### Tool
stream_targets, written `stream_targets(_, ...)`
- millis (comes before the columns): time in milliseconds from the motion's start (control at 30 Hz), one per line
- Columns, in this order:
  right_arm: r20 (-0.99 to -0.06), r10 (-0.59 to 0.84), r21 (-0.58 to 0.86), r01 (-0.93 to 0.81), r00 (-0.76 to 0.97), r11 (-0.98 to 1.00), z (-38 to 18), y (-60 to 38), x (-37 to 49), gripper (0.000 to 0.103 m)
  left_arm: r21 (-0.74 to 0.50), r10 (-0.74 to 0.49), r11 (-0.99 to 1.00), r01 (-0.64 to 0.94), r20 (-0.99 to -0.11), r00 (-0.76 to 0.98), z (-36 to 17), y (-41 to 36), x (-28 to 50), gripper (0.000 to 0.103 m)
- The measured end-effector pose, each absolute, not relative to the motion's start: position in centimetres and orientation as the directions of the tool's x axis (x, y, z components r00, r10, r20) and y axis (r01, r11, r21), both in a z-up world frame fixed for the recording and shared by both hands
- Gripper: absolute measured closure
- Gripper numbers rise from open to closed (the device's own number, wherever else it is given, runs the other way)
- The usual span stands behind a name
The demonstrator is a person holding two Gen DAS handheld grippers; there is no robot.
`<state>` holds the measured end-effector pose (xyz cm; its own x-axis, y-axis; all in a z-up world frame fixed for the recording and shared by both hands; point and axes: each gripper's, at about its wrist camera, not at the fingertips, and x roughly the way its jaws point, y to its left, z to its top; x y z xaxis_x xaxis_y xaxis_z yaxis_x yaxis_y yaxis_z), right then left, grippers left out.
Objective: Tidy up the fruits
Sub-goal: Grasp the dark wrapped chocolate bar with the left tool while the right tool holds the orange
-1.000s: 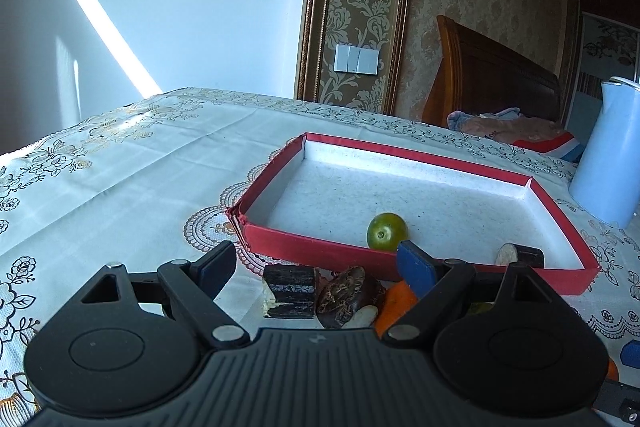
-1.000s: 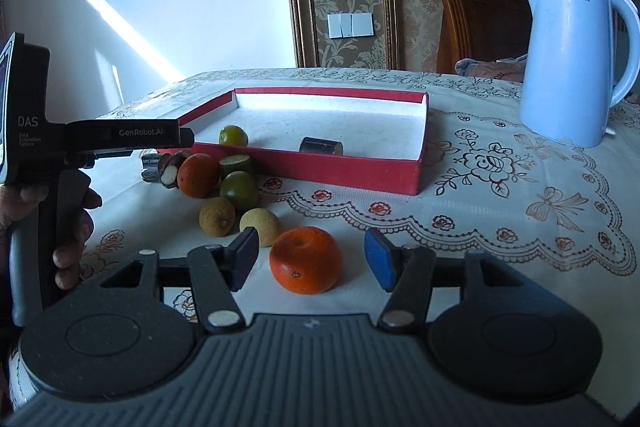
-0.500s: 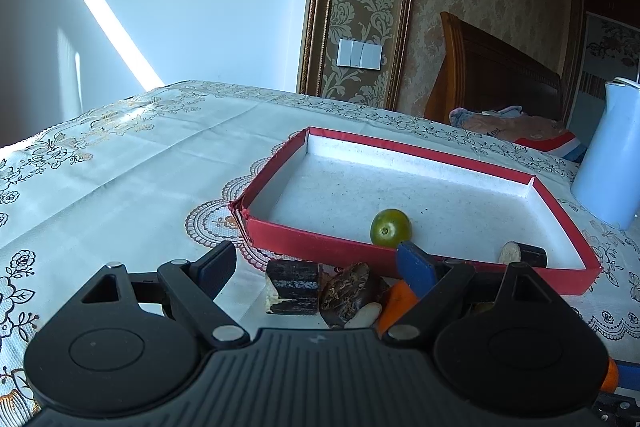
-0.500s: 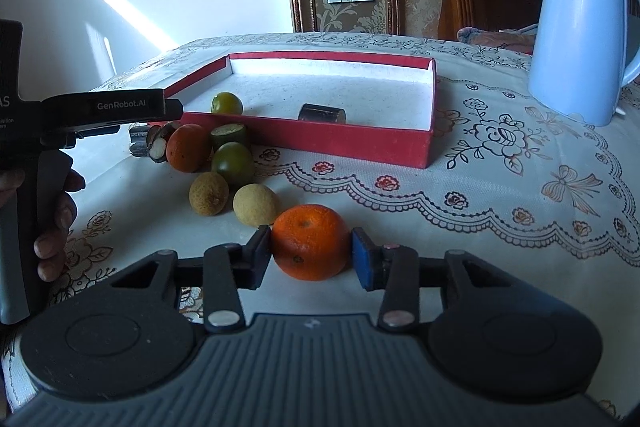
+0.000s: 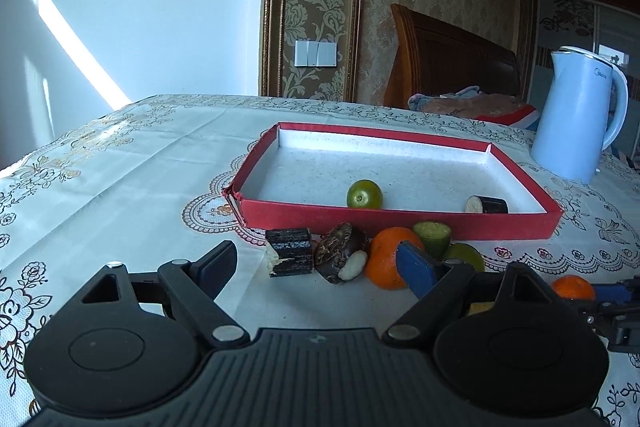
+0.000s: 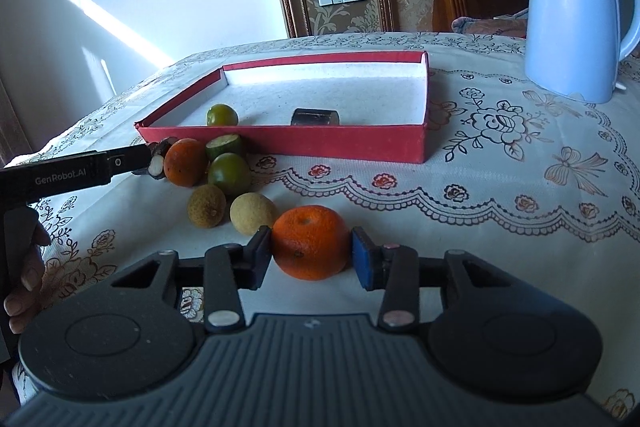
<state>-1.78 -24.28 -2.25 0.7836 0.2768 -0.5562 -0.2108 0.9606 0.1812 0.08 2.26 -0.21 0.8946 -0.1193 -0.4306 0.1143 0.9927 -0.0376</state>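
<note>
**Right claw now clamped on the orange; left claw wide apart at the pile**

Right claw [image 6: 312,257]: a second ago it stood apart around the orange [image 6: 311,241], now both pads press its sides. Fruit looks still down on the surface [image 6: 500,247], can't tell if it has lifted. Read: grasp done, next is carry to the red tray [image 6: 344,143].

Just beyond, left of the orange: two tan longans [image 6: 207,205] and [image 6: 253,213], side by side, near but apart from it. Lifting straight up should clear them.

Further: pile against the tray's near wall. Second orange [image 5: 387,257], green fruit [image 6: 229,173], cut green piece [image 5: 432,237], dark shell piece [image 5: 341,253], dark cake-like block [image 5: 289,251].

Left claw [image 5: 316,267]: fingers apart, nothing held, block and shell piece lie between them ahead. It has edged closer to the pile and the view has swung, kettle now in sight. Its right finger sits in front of the second orange.

Tray: holds one green fruit [image 5: 364,193] and a dark cylinder piece [image 5: 486,204], rest bare. Near wall is the thing to clear on the way in.

Far right: blue kettle [image 6: 576,15], well off the path.
</note>
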Motion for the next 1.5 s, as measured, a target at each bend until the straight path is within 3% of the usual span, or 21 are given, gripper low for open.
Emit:
stream_targets(100,-0.554,0.284,0.194,-0.210,0.783,0.958,-2.3,-24.4,-1.8,0.064,-0.022,-0.145,0.988,0.150,-0.423,0.895,-0.1,1.8,0.0,0.024)
stream_targets(233,-0.553,0.287,0.202,-0.209,0.782,0.957,-2.3,-24.5,-1.7,0.064,-0.039,-0.131,0.991,0.127,-0.446,0.885,-0.3,2.2,0.6,0.050)
stream_targets(467,-0.552,0.296,0.216,-0.209,0.780,0.954,-2.4,-24.7,-1.7,0.063,-0.081,-0.082,0.995,0.050,-0.455,0.887,-0.2,4.3,1.7,0.052)
stream_targets(600,-0.552,0.296,0.216,-0.209,0.779,0.954,-2.4,-24.6,-1.7,0.063,-0.100,-0.084,0.994,0.039,-0.504,0.859,-0.5,4.7,2.9,0.052)
stream_targets(800,-0.553,0.295,0.214,-0.209,0.779,0.954,-2.4,-24.6,-1.7,0.063,-0.114,-0.074,0.993,0.015,-0.529,0.845,-0.7,4.9,4.1,0.057)
stream_targets(867,-0.554,0.294,0.212,-0.209,0.779,0.955,-2.4,-24.6,-1.8,0.063,-0.102,-0.072,0.995,0.020,-0.533,0.843,-0.8,4.5,4.5,0.064)
stream_targets(1133,-0.554,0.293,0.212,-0.209,0.779,0.955,-2.4,-24.6,-1.8,0.063,-0.097,-0.080,0.995,0.035,-0.517,0.852,-0.9,4.1,4.6,0.074)
stream_targets(1367,-0.557,0.285,0.198,-0.208,0.780,0.958,-2.3,-24.4,-1.7,0.063,-0.107,-0.075,0.994,0.023,-0.505,0.860,-0.8,4.3,3.8,0.075)
stream_targets(1500,-0.556,0.280,0.189,-0.209,0.783,0.960,-2.3,-24.3,-1.8,0.063,-0.105,-0.056,0.994,0.010,-0.448,0.892,-0.2,4.2,2.4,0.075)
